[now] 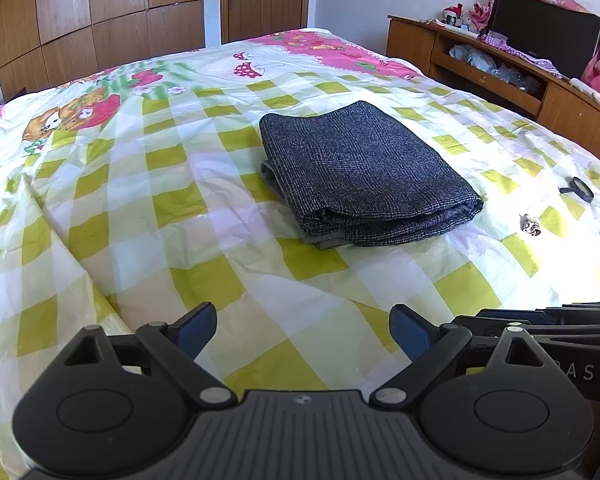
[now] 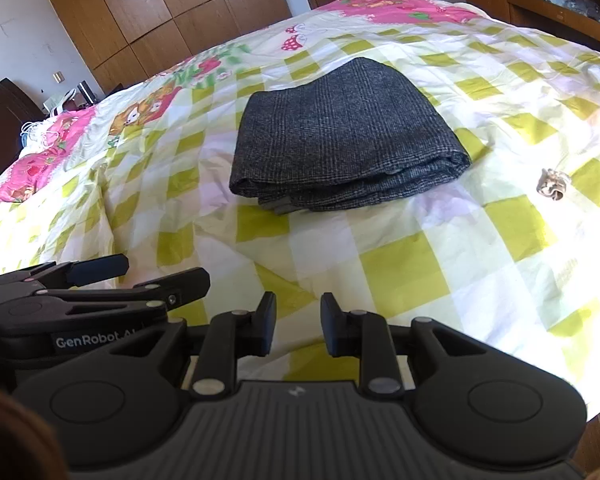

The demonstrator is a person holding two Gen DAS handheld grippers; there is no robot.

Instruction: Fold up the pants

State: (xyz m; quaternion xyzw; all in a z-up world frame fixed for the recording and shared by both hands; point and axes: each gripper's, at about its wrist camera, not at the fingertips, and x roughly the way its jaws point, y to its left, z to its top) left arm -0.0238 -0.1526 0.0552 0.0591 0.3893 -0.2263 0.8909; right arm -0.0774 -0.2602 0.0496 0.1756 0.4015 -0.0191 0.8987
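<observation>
The folded dark grey tweed pants (image 1: 364, 172) hide their lower layers and waistband, so only stacked edges show at the near side. The small crumpled brown-and-white object (image 2: 553, 184) on the green-and-white checked bed cover (image 1: 140, 200) is too small to identify, and the small black round-framed item (image 1: 579, 189) near it could be a magnifier, though that cannot be settled. The wooden sideboard (image 1: 500, 76) is cut off by the right edge of the left wrist view, its shelf contents are blurred, and the right hand-held gripper (image 1: 548, 322) shows there only in part.
</observation>
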